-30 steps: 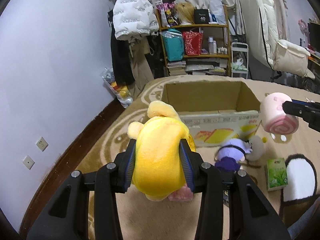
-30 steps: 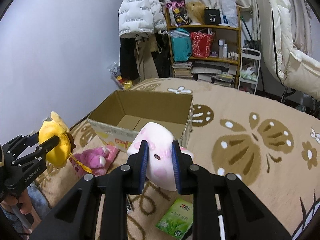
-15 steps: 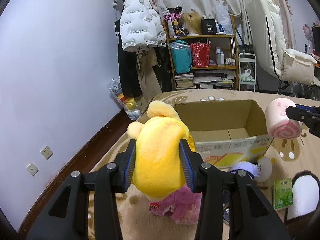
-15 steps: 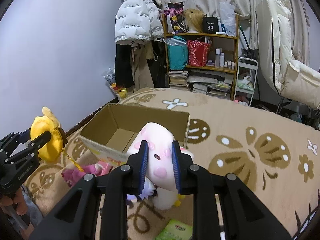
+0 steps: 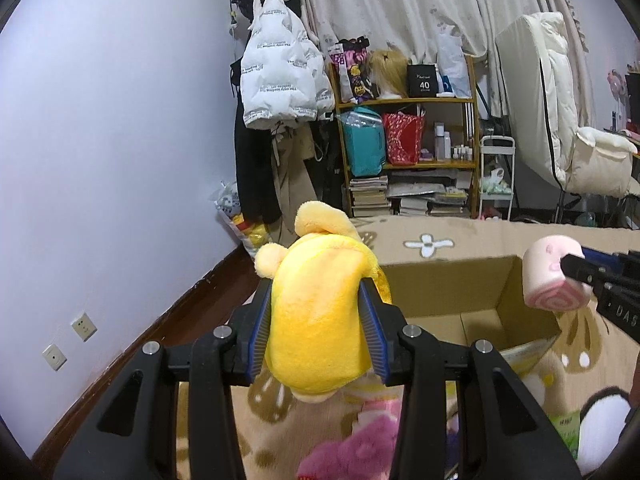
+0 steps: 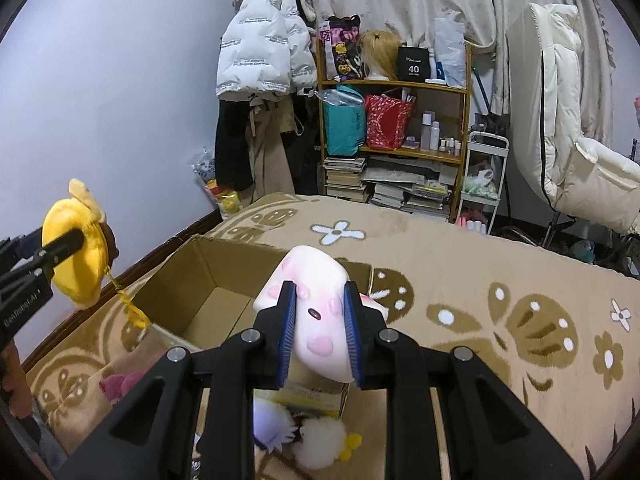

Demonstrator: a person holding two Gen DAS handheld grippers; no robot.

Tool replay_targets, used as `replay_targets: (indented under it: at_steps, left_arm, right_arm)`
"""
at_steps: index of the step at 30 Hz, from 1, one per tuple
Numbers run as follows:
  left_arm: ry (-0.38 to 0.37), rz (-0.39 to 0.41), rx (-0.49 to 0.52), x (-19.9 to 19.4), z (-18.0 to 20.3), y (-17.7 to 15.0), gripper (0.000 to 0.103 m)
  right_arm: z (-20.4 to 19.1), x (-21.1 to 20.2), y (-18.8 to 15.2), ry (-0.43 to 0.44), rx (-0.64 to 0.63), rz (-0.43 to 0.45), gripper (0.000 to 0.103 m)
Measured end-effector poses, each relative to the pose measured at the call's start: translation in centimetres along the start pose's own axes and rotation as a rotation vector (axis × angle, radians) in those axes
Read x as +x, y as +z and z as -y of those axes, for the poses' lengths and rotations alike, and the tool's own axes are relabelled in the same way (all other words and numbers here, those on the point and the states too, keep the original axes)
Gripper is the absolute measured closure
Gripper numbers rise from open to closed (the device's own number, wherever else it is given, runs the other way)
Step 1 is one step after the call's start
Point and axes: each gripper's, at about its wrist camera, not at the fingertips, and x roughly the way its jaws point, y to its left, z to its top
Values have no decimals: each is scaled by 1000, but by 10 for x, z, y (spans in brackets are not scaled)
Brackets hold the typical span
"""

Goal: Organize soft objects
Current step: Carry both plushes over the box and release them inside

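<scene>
My left gripper (image 5: 316,328) is shut on a yellow plush toy (image 5: 316,312), held in the air just in front of an open cardboard box (image 5: 448,288). In the right wrist view that yellow plush toy (image 6: 76,256) hangs at the left of the cardboard box (image 6: 208,276), a yellow strap dangling from it. My right gripper (image 6: 320,328) is shut on a pink-and-white roll plush (image 6: 316,320), above the box's near right corner. From the left wrist camera the roll plush (image 5: 548,280) shows at the right. A pink plush (image 5: 356,444) and a purple-white plush (image 6: 280,428) lie on the rug.
A beige patterned rug (image 6: 480,280) covers the floor. A wooden shelf (image 5: 408,148) with bags and books stands against the far wall, a white jacket (image 5: 280,76) hangs beside it. A green packet (image 5: 568,432) and a dark-and-white slipper (image 5: 600,428) lie at the right.
Both grippers have risen and moved forward toward the box with their toys still gripped. The box now sits lower and closer in both views.
</scene>
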Motion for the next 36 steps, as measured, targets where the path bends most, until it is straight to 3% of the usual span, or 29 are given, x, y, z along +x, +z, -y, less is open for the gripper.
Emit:
replay_targets:
  at_steps: [9, 18, 27, 36]
  left_arm:
    - [-33, 28, 21, 28, 9, 19, 62]
    - [-122, 1, 20, 50, 25, 14, 62]
    - [-204, -78, 15, 77, 40, -2, 62]
    - [-209, -159, 61, 93, 53, -18, 58]
  right_arm:
    - [0, 15, 5, -13, -7, 9, 79]
    - [0, 28, 12, 3, 1, 27, 79]
    - [-2, 46, 10, 45, 30, -5, 78]
    - [2, 64, -8, 84, 52, -87, 75]
